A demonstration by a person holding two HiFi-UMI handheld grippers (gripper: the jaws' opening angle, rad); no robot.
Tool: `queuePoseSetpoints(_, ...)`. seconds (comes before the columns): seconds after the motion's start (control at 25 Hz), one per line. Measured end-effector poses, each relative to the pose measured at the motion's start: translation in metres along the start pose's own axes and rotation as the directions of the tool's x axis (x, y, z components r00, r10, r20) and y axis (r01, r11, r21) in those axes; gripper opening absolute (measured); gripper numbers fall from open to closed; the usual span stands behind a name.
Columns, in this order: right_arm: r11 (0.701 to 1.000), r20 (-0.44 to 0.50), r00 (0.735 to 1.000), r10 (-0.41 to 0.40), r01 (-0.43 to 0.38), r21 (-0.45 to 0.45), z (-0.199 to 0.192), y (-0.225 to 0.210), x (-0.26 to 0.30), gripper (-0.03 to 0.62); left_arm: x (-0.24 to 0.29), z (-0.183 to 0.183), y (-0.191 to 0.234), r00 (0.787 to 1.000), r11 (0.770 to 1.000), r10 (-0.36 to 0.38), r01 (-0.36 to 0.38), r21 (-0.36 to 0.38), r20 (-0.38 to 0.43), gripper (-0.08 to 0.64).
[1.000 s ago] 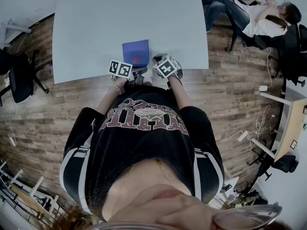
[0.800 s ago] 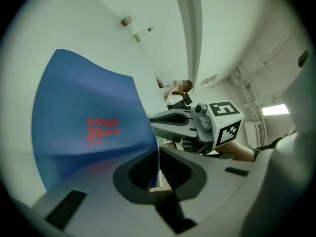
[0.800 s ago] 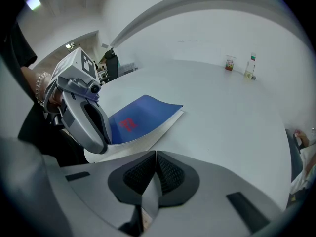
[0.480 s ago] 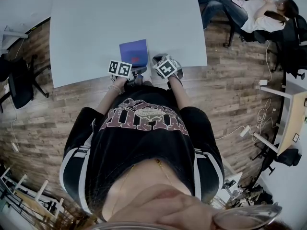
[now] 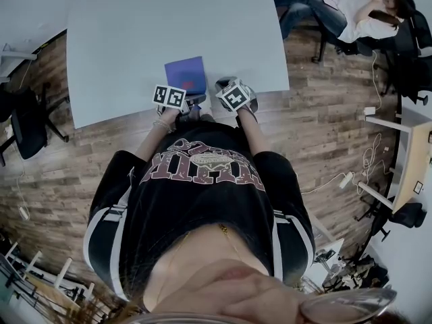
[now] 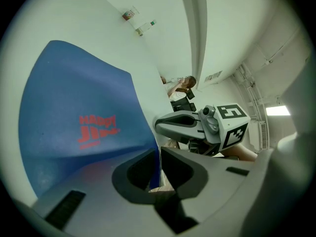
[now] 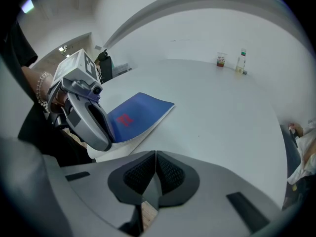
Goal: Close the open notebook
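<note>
Loosening its hold, the left gripper (image 6: 159,157) has just been opening its jaws, which now stand slightly apart, with the near edge of the blue cover (image 6: 74,107) in the gap between them, not pinched. The notebook (image 5: 187,75) lies at the near edge of the counter (image 5: 169,19) with that cover folded over its white pages (image 7: 96,153), so closing looks all but done once the raised edge drops flat. The right gripper (image 7: 156,158) hovers just beside it, jaws together on nothing.
</note>
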State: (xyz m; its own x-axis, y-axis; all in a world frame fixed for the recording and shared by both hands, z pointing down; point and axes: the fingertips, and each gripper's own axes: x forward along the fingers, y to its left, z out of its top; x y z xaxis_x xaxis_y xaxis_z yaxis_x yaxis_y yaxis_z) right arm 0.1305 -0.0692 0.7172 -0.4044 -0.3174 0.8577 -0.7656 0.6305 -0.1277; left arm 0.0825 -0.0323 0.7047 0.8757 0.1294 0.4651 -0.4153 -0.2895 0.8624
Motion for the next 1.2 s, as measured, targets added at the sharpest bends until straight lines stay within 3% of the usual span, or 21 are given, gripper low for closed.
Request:
queuePoseSetpoints(0.76,0.997,-0.009,0.999,-0.043,0.044,0.060,-0.023,-0.005,-0.015,0.020,0.010,-0.004,0.007,0.994,0.996,0.073,-0.077,-0.041,-0.077,0.109)
queuePoseSetpoints(1.2,0.995,0.015,0.998,-0.067,0.066,0.074,-0.033,-0.010,-0.025,0.020,0.020,-0.003,0.006,0.981,0.988,0.153,-0.152,0.018,-0.119,0.117)
